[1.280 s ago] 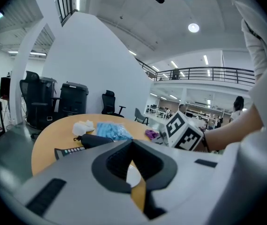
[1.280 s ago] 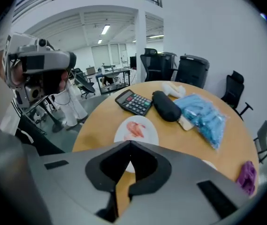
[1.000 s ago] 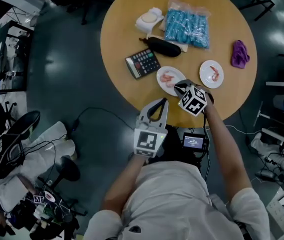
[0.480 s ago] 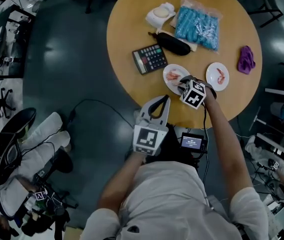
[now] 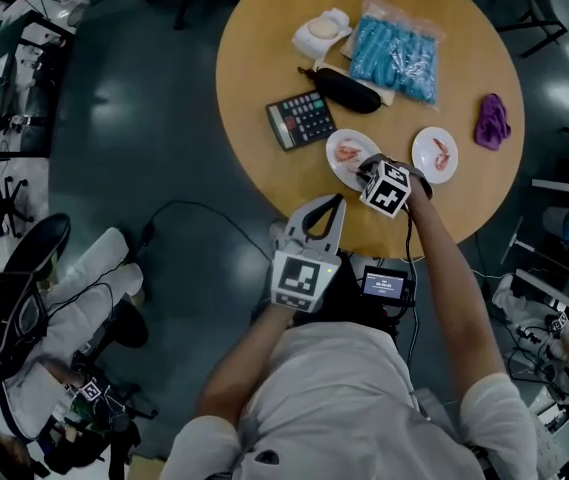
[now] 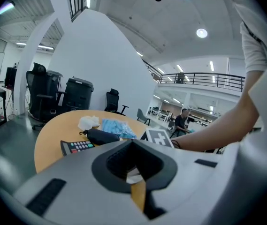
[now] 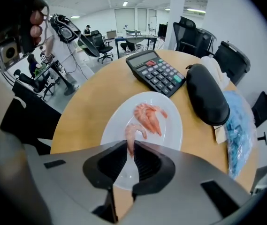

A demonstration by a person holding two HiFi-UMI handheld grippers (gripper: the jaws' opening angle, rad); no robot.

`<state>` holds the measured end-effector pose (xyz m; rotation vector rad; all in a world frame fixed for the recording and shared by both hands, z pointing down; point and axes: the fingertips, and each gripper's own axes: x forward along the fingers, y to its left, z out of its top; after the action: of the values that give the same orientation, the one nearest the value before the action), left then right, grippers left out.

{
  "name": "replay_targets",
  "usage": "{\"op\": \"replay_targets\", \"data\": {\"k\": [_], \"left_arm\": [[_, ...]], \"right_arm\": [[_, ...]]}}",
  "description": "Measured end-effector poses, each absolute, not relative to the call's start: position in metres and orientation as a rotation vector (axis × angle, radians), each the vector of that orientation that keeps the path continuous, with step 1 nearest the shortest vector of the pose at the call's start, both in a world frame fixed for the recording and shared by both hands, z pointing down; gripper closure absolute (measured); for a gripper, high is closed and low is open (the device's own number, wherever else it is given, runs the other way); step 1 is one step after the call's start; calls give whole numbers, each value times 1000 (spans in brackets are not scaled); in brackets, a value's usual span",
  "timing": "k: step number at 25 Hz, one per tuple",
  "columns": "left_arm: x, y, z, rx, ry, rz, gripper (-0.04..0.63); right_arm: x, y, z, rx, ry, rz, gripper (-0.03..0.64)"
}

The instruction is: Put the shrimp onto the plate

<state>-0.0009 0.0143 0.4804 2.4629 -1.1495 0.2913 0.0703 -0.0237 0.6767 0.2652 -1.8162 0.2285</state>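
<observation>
1. Left gripper [image 6: 134,143]: held off the near edge of the round wooden table [image 5: 264,48]. Its jaws are closed tip to tip with nothing between them.
2. Right gripper [image 7: 129,144]: positioned over the near side of the first plate [image 7: 171,135]. Its jaws are narrowed onto one held shrimp [image 7: 132,134], pinched at its lower end. The rest of the body curls up clear of the jaws. Contact between this shrimp and the plate cannot be confirmed.
3. First plate: white, close to the table's near edge. More shrimp [image 7: 149,116] lies at its centre, just beyond the held one and apart from it.
4. Second plate [image 5: 422,160]: white, to the right of the first and apart from it. It carries a single shrimp [image 5: 441,153].
5. Calculator [image 5: 302,119]: just beyond the first plate, to its left.
6. Black pouch [image 5: 346,89]: beyond the calculator.
7. Blue packet [image 5: 396,50] and white bundle [image 5: 322,32]: farthest back.
8. Purple cloth [image 5: 492,121]: at the far right.
</observation>
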Motion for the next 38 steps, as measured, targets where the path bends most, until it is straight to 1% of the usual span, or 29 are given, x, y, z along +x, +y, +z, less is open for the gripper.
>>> {"op": "replay_targets", "data": {"k": [5, 8, 14, 18, 21, 32, 34, 38], "left_arm": [[6, 14, 465, 2502, -1141, 299, 588], [14, 12, 458, 2512, -1130, 270, 588], [45, 18, 457, 2553, -1057, 289, 588], [61, 34, 471, 2550, -1011, 355, 588], [68, 42, 471, 2544, -995, 368, 588], [80, 42, 457, 2591, -1017, 353, 588], [79, 40, 451, 2599, -1038, 327, 588], [76, 38, 449, 2604, -1046, 315, 588]], "right_arm": [[78, -20, 651, 371, -1890, 282, 561], [102, -24, 631, 512, -1937, 319, 563], [201, -49, 626, 887, -1865, 438, 563], [262, -67, 648, 969, -1773, 537, 563], [288, -79, 660, 1012, -1722, 617, 563], [296, -82, 674, 1085, -1663, 755, 557], [296, -81, 672, 1084, -1668, 750, 521], [304, -77, 651, 1118, -1660, 663, 506]]}}
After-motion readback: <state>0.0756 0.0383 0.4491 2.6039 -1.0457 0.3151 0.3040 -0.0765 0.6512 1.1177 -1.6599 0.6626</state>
